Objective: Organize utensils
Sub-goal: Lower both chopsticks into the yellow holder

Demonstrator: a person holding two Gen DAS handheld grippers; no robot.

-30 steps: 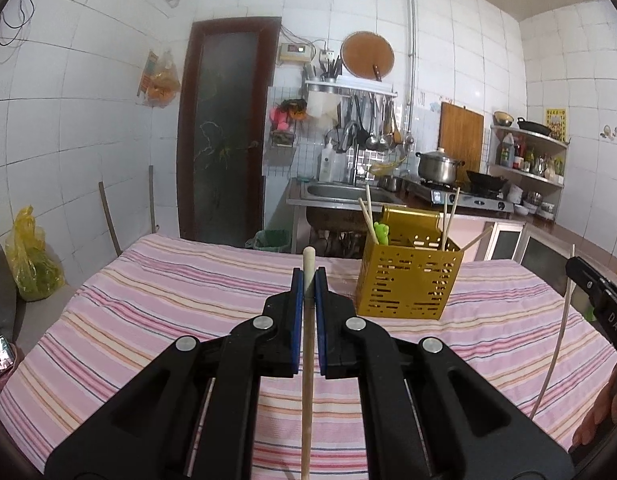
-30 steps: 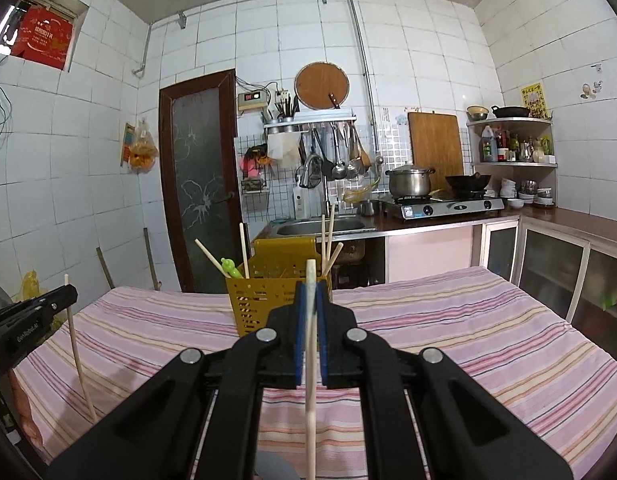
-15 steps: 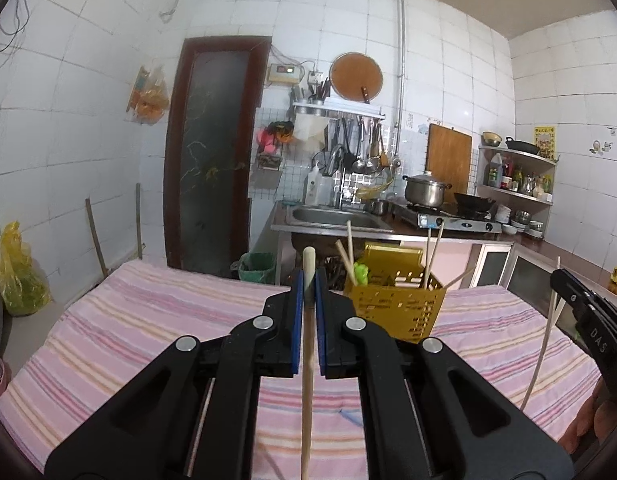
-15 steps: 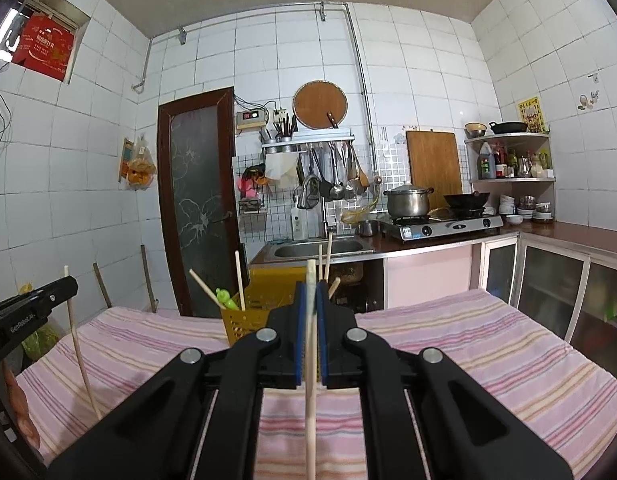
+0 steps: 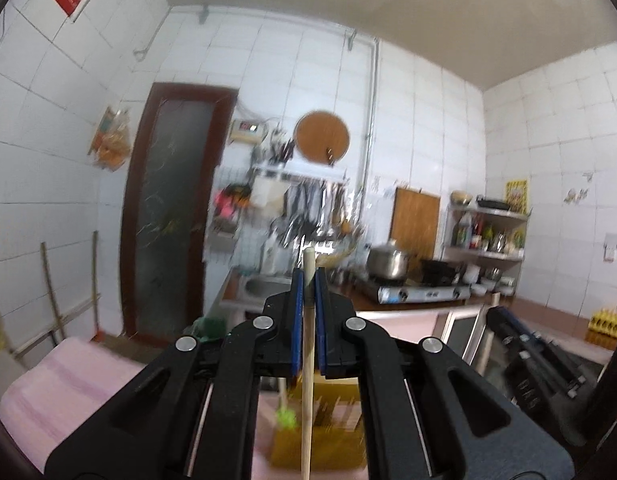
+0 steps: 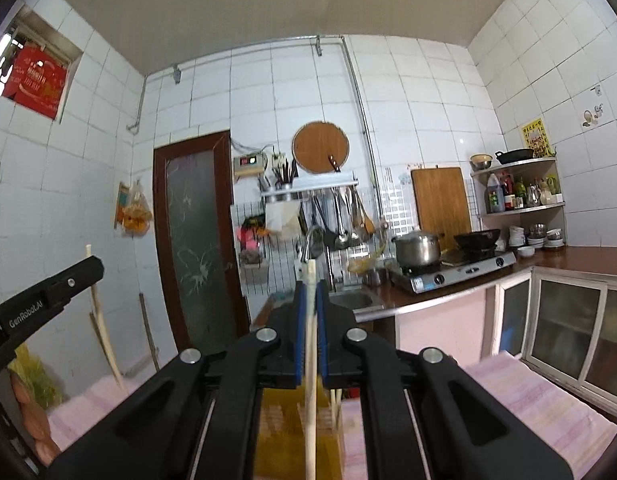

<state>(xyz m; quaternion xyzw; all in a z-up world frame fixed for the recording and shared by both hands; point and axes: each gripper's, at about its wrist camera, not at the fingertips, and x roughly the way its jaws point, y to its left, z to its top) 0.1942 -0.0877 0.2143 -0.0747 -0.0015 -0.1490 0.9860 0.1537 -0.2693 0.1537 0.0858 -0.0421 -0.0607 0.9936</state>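
Chopsticks are what both hands carry, one each. The left gripper [image 5: 308, 280] has its jaws clenched on a wooden chopstick [image 5: 306, 380] standing upright, tip above the blue pads and shaft running to the bottom edge. The right gripper [image 6: 310, 292] grasps a second chopstick [image 6: 310, 392] the same way. Low in the centre of both views, just behind and under the jaws, sits the blurred yellow utensil holder [image 5: 328, 440] on the pink-striped table [image 6: 528, 392]. Each stick's long axis is vertical and the holder lies below, so the coming move is likely a straight lowering; neither hand looks clearly nearer.
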